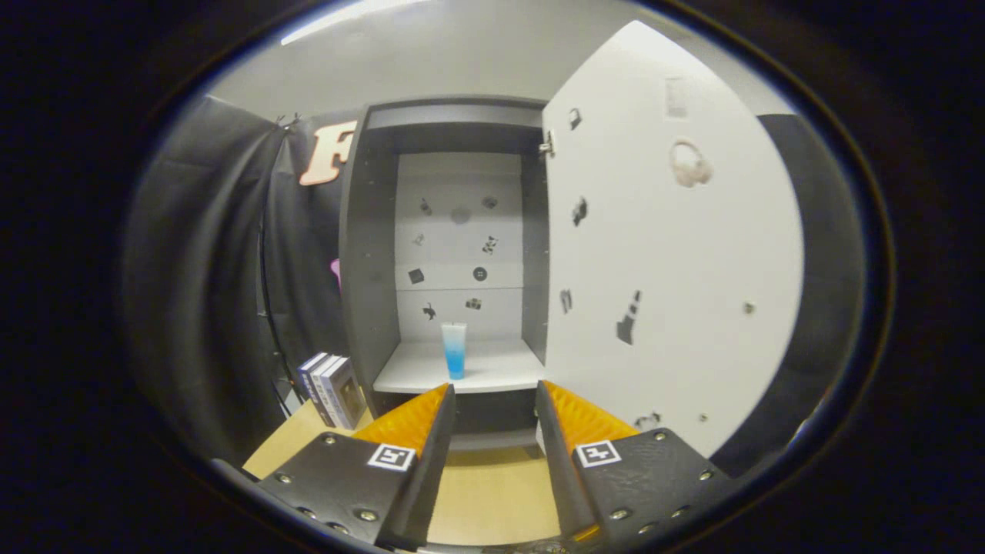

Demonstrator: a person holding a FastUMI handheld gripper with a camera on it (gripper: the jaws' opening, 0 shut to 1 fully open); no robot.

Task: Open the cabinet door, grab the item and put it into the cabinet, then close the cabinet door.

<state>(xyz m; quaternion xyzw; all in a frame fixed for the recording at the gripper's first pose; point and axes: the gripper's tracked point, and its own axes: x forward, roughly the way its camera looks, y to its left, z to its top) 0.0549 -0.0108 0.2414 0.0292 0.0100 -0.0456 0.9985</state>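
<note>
The grey cabinet (368, 254) stands straight ahead with its white door (677, 261) swung wide to the right. A blue-and-white tube (454, 350) stands upright on the cabinet's white shelf (492, 369), beyond the fingertips. My gripper (492, 396) is open and holds nothing; it hovers over the wooden table (492, 492), a short way in front of the cabinet. The tube lines up just past the left finger.
Several small boxes (332, 388) stand upright on the table against the cabinet's left side. Black cloth hangs to the left. The open door reaches out over the table on the right, close to the right finger (573, 419).
</note>
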